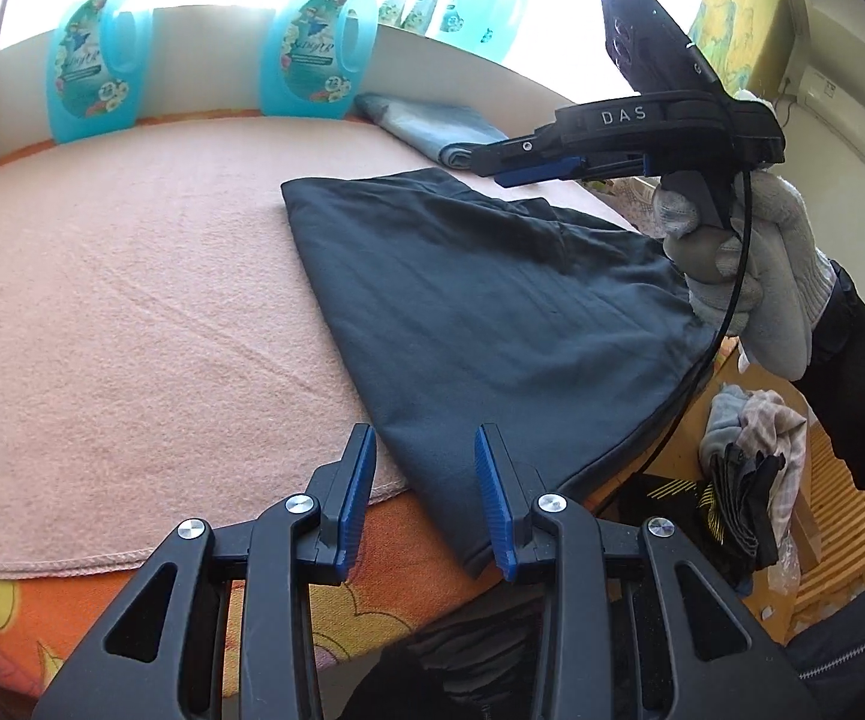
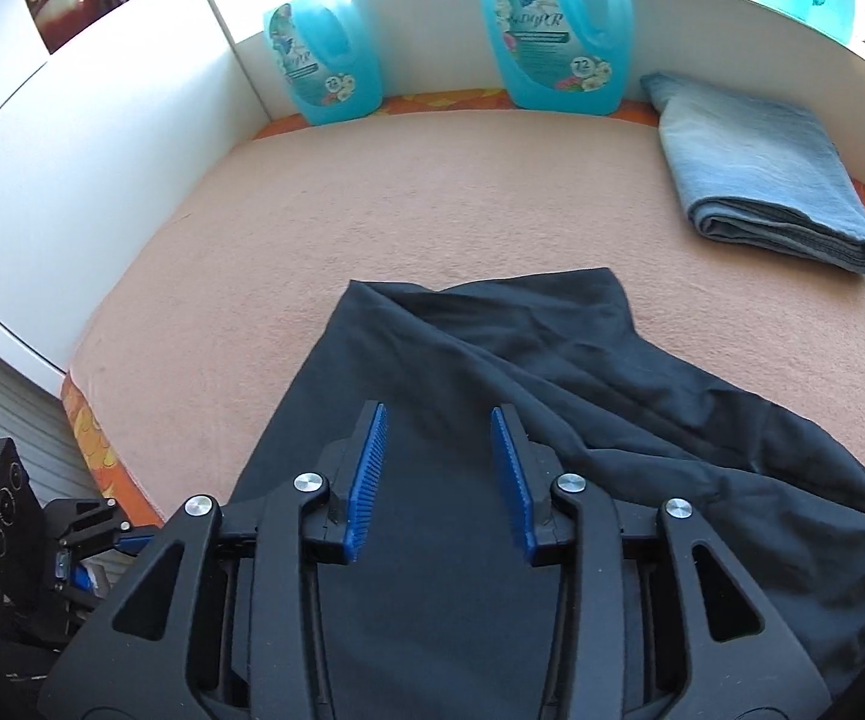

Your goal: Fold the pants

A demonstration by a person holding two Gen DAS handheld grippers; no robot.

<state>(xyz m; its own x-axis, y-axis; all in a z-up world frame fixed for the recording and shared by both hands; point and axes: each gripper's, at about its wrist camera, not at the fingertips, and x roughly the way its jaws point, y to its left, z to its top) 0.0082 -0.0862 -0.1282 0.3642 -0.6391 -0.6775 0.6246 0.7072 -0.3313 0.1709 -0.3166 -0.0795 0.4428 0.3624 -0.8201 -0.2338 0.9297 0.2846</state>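
Left gripper (image 1: 425,495) spread, nothing pinched; dark pants (image 1: 480,324) hem just beyond the right fingertip, draped past the desk (image 1: 132,276) edge. Right gripper (image 2: 438,468) likewise spread, held over the pants (image 2: 432,540), cloth under but not between the blue pads (image 2: 366,480). Ahead of both pairs of fingers, pants lay part-folded and skewed, far end rumpled on the pink cover. Further off, beyond the fingertips, sat a folded blue towel (image 2: 762,180) and turquoise detergent bottles (image 2: 558,30) against the wall. Risk, as judged: overhanging hem might slide floorward if tugged from one corner only; pinching a single layer would likely undo the fold; a wide sweep could nudge the towel.
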